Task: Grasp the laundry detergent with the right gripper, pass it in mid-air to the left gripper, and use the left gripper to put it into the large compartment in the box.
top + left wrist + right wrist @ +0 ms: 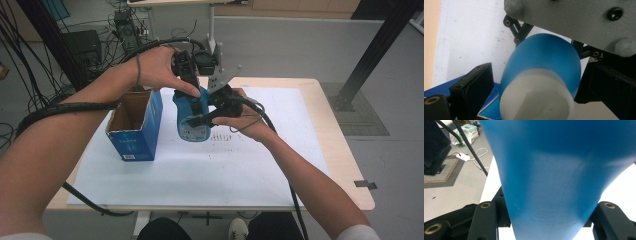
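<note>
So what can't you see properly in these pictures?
- The blue bottle's label: too small in the high view, and too close and blurred in the right gripper view.
- Inside the open blue box: its own walls hide the bottom in the high view.
- Left tongs: in the left gripper view the bottle's white end covers where the pads would touch.
</note>
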{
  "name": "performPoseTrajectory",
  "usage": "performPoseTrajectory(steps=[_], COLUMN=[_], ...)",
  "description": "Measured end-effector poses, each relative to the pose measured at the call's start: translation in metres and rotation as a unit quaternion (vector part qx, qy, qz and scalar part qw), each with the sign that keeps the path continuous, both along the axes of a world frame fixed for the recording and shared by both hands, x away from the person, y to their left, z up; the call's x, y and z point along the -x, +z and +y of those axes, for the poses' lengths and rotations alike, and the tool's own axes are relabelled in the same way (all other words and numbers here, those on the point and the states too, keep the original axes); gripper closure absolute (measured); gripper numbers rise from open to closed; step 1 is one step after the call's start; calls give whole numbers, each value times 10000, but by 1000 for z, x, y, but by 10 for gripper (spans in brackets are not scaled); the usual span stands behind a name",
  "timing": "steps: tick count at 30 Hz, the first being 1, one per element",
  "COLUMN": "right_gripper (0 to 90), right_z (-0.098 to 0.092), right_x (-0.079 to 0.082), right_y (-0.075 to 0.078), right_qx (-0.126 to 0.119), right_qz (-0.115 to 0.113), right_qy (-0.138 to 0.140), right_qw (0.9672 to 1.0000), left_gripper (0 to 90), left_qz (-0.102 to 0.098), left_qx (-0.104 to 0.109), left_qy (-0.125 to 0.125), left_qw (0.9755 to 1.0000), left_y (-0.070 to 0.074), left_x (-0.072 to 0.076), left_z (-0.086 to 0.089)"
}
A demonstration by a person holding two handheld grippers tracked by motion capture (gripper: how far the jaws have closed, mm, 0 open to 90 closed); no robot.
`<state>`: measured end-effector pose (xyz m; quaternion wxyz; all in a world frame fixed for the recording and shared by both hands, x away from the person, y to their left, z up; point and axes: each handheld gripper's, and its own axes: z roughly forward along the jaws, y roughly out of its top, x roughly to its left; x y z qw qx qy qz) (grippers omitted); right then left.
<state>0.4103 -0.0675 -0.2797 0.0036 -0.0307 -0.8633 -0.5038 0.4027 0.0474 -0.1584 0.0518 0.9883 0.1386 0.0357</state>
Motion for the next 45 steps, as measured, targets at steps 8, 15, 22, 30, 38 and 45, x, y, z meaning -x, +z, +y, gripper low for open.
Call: performPoseTrajectory(steps=[8, 15, 22, 30, 38, 45], right_gripper=[442, 442, 442, 442, 442, 442], right_z=[-2, -3, -2, -2, -2, -2], right_x=[0, 0, 0, -1, 0, 0], right_y=[1, 2, 1, 1, 1, 2], right_qx=[-29, -22, -12, -19, -27, -43], right_qz=[-10, -2, 9, -3, -14, -26], right_qy=[-20, -33, -48, -30, -13, -2], right_qw=[10000, 10000, 10000, 10000, 10000, 10000], left_gripper=[61, 61, 61, 61, 63, 64], left_qz=[-10, 1, -15, 4, 25, 19], left_qx=[-32, -25, 31, 18, -48, -68], left_qy=[-22, -18, 22, 21, -54, -57], left_qw=[10000, 10000, 10000, 10000, 10000, 10000], left_y=[1, 1, 3, 1, 0, -2], left_x=[0, 0, 0, 1, 0, 0], left_z=[0, 0, 1, 1, 0, 0])
